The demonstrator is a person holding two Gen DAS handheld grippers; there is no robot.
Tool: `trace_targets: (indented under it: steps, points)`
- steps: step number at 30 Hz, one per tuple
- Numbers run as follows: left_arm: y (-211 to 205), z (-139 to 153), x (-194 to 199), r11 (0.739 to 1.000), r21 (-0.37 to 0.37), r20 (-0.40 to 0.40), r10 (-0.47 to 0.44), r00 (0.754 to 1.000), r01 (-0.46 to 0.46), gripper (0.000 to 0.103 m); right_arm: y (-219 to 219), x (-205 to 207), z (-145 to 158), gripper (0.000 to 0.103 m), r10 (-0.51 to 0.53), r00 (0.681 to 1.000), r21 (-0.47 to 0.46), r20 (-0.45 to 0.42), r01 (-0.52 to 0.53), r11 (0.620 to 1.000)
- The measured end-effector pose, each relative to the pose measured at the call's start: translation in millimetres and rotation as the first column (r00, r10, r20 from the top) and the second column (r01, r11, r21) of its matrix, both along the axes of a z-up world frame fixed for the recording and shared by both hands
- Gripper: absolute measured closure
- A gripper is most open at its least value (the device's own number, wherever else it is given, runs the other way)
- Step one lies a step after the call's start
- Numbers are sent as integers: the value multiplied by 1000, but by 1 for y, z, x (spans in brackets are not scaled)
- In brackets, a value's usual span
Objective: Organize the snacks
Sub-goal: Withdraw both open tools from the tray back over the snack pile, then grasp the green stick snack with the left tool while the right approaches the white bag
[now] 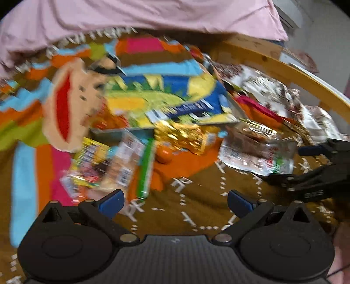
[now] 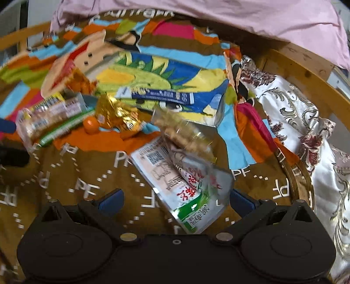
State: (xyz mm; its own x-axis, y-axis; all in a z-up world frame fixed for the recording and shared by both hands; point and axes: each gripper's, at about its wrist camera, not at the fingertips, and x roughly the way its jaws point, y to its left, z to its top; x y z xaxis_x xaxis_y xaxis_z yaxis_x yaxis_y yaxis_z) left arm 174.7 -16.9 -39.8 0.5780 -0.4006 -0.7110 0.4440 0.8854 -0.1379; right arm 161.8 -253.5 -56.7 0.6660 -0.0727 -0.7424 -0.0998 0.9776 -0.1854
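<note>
Two tongs were in view. The left tongs stood spread wide with nothing between the blue pads, over bare brown bedspread. The right tongs were also spread wide; the lower end of a white-and-green packet lay between the pads, but I could not tell whether either pad touched it.

The snacks lay loose on the bed, on the printed bedspread, count approximate because of motion blur:
- One large blue-and-yellow box with a cartoon dinosaur, furthest back, tilted.
- One gold foil packet, just in front of the box.
- One small orange ball-shaped item, beside the gold packet.
- One long green stick pack, next to one clear wrapper of pale biscuits, left of the orange item.
- One clear pack of brown nuts or puffs, its lower end overlapping the white-and-green packet.
- One yellow packet, seen in the left view only, detail blurred.

One pink sheet was bunched along the far edge. One white floral cloth lay at the right, against a wooden bed rail.
</note>
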Motion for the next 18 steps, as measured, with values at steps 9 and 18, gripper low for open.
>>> trace_targets:
  steps: [9, 18]
  points:
    - [-8, -23, 42, 997, -17, -51, -80, 995, 80, 0, -1, 25, -19, 1, 36, 999, 51, -34, -34, 998]
    - [-6, -41, 63, 999, -34, -130, -31, 991, 27, 1, -4, 29, -12, 1, 8, 1000, 104, 8, -9, 995]
